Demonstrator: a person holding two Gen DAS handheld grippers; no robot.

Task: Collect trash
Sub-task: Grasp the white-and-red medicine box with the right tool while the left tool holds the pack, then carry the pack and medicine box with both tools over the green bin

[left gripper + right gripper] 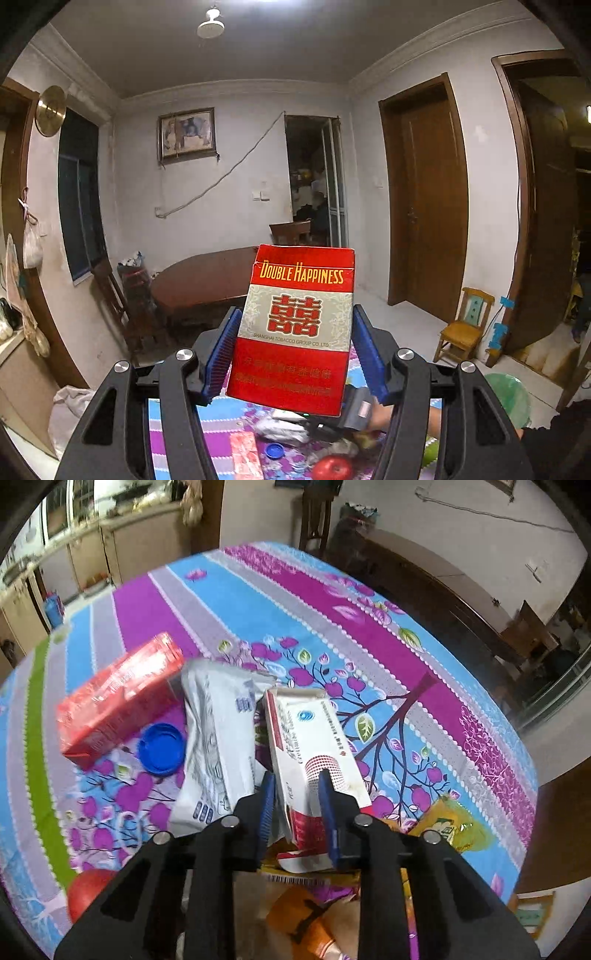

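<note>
1. The left gripper (295, 347) is clamped across the sides of a red cigarette pack (295, 328), held up above the table.
2. The right gripper (297, 805) pinches a white-and-red carton (314, 746) lying among the litter on the striped tablecloth (258, 590).
3. Both look like light, thin cardboard that dents easily; gripping across the narrow sides seems safest.

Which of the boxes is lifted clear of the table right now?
The red Double Happiness cigarette pack, held upright between the left gripper's fingers. The white medicine box and red carton still lie on the tablecloth.
</note>
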